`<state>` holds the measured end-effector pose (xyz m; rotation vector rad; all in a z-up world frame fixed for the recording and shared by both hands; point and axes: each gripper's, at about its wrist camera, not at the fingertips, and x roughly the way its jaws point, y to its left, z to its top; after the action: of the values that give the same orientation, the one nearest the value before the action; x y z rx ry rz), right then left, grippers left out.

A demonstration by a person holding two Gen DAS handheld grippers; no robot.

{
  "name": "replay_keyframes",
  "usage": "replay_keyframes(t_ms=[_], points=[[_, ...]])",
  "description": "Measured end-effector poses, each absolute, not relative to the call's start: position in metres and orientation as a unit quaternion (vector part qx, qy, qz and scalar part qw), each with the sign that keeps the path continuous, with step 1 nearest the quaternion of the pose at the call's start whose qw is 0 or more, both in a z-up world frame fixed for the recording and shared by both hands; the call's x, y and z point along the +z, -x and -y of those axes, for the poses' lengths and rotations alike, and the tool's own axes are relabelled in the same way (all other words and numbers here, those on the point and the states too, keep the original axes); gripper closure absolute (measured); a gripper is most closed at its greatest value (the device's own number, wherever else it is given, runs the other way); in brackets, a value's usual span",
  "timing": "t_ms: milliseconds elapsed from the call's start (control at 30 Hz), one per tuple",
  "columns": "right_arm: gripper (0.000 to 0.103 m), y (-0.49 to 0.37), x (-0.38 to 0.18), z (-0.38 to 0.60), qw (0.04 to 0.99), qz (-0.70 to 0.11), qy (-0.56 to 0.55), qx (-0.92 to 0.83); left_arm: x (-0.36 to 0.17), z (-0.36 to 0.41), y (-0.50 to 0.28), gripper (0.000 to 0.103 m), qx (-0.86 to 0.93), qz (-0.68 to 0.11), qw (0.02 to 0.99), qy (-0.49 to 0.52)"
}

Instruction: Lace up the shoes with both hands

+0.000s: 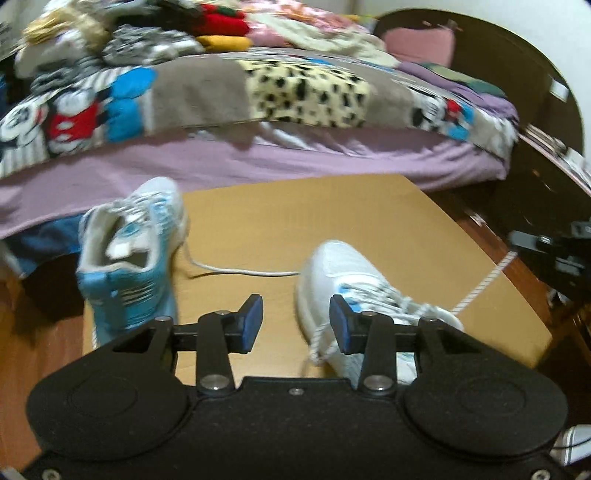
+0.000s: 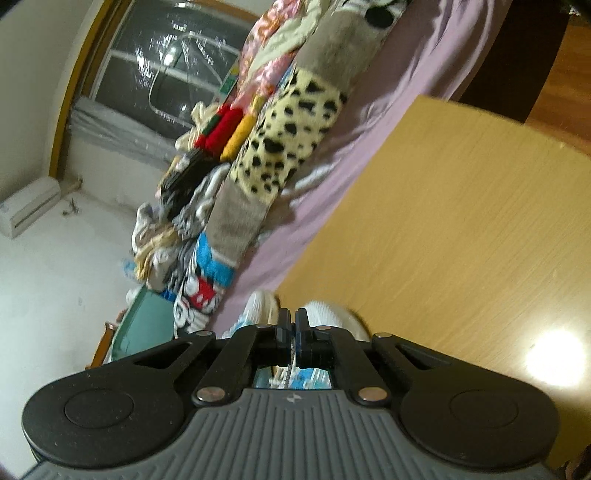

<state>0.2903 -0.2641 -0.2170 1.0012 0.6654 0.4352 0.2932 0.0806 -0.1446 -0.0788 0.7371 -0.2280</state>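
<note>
Two white-and-blue sneakers lie on a tan board (image 1: 369, 221). The far shoe (image 1: 136, 240) lies at the left with its opening toward me, and its loose lace (image 1: 243, 272) trails across the board. The near shoe (image 1: 354, 280) sits right of centre. My left gripper (image 1: 295, 321) hovers open just left of it, with nothing between its blue pads (image 1: 255, 319). A lace loop (image 1: 321, 343) hangs beside the right pad. A taut white lace (image 1: 480, 284) runs from the near shoe to my right gripper (image 1: 517, 240) at the right edge. In the right wrist view, the right gripper (image 2: 293, 325) is shut on that lace (image 2: 293, 350).
A bed with a purple sheet (image 1: 258, 162) and a patchwork blanket (image 1: 306, 92) stands right behind the board, piled with clothes (image 1: 147, 33). Dark wooden furniture (image 1: 535, 177) stands at the right. Wood floor (image 1: 22, 350) lies at the left.
</note>
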Motion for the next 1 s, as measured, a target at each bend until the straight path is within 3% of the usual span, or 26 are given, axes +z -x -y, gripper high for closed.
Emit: replay_keyframes(t_ms=[100, 1000], points=[[0.099, -0.289, -0.214, 0.277, 0.806, -0.299, -0.474, 0.191, -0.144, -0.089, -0.294, 0.059, -0.092, -0.359, 0.927, 0.06], [0.099, -0.27, -0.191, 0.387, 0.837, -0.203, -0.5, 0.086, -0.149, -0.081, -0.303, 0.058, -0.073, -0.361, 0.927, 0.067]])
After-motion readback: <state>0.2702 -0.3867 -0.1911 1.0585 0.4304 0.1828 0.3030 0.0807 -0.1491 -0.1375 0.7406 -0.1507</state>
